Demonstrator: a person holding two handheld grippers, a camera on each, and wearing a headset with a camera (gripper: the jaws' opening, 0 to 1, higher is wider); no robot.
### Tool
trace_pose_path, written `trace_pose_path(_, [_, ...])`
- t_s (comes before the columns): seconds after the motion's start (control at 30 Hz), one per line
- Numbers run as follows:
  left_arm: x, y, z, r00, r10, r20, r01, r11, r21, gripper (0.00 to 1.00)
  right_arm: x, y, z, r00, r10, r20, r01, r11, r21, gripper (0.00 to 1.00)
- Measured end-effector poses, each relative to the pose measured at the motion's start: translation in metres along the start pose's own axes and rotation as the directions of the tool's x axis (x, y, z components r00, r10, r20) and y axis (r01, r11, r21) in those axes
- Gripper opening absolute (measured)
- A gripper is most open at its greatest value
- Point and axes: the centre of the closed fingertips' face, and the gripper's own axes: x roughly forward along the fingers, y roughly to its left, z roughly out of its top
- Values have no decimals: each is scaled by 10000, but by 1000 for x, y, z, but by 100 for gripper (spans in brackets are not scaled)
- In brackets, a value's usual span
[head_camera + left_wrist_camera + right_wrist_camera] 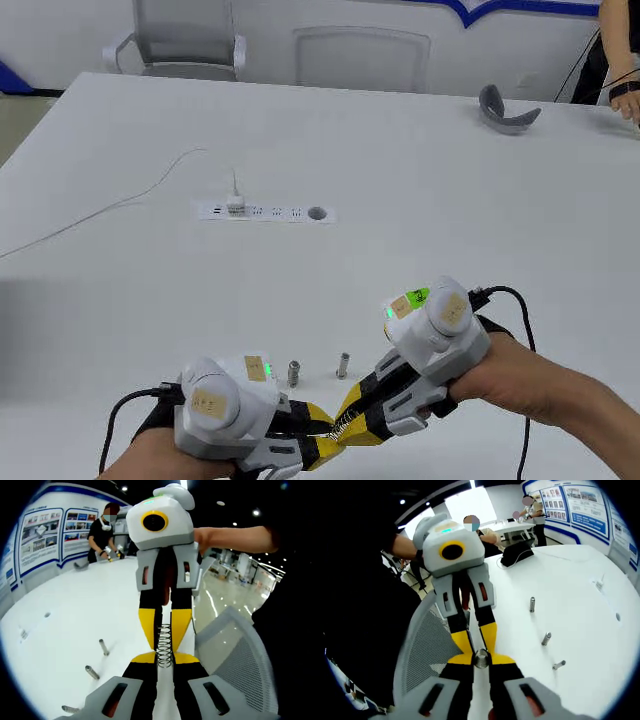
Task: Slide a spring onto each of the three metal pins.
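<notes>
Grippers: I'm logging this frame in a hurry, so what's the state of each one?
Left gripper: shut on the spring.
Right gripper: shut on the spring's other end.

White-grey left gripper (322,441) and right gripper (347,424) with yellow-and-black jaws and green lights, silver spring (164,645), silver pins (293,373), white table (400,170), black cables (524,330).

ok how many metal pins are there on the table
3, in a row in the right gripper view: far pin, middle pin, near pin. The head view shows two, so one may be hidden there.
</notes>
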Motion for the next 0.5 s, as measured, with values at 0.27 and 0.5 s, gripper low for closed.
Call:
trace_pose_path(0.27, [3, 0, -2, 10000, 12, -41, -12, 10000, -2, 11, -4, -1, -4, 9995, -194, 253, 186, 9994, 295, 12])
trace_pose_path(0.5, [-1, 2, -13, 9995, 216, -211, -220, 9996, -193, 14, -10, -5, -10, 9980, -497, 385, 471, 9967, 663, 12])
